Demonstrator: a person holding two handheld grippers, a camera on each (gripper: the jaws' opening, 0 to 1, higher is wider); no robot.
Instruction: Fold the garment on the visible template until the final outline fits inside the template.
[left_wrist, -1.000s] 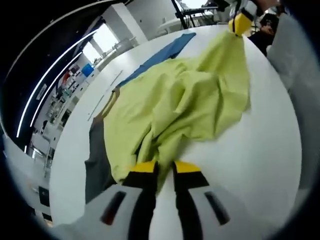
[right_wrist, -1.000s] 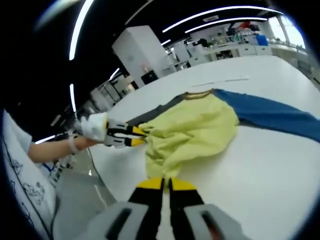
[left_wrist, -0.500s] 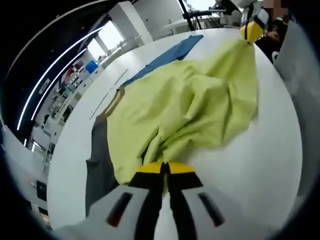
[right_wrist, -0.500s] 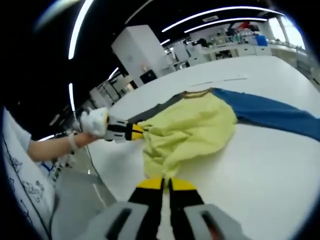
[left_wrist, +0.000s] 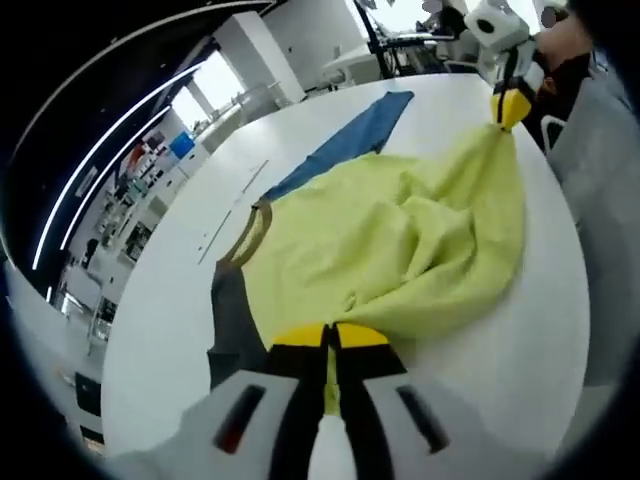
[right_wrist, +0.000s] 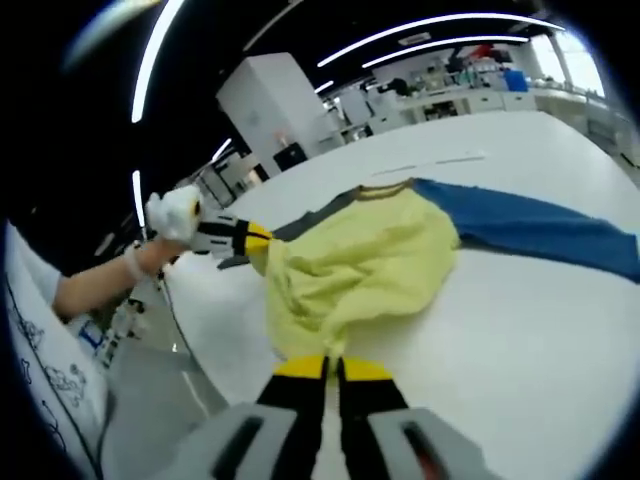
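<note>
Garment (left_wrist: 400, 250) between both grippers (clamped)

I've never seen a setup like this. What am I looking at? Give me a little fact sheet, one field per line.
Setting: a white table in a lab-like room
Main item: a yellow-green garment, crumpled, not lying flat
Under it: a blue cloth stretching away, and a dark grey piece at the garment's edge
Left claw: shut on the garment's near edge
Right claw: shut on another edge of the garment
Who works them: a person, one white-gloved hand showing
Fold: not yet finished
</note>
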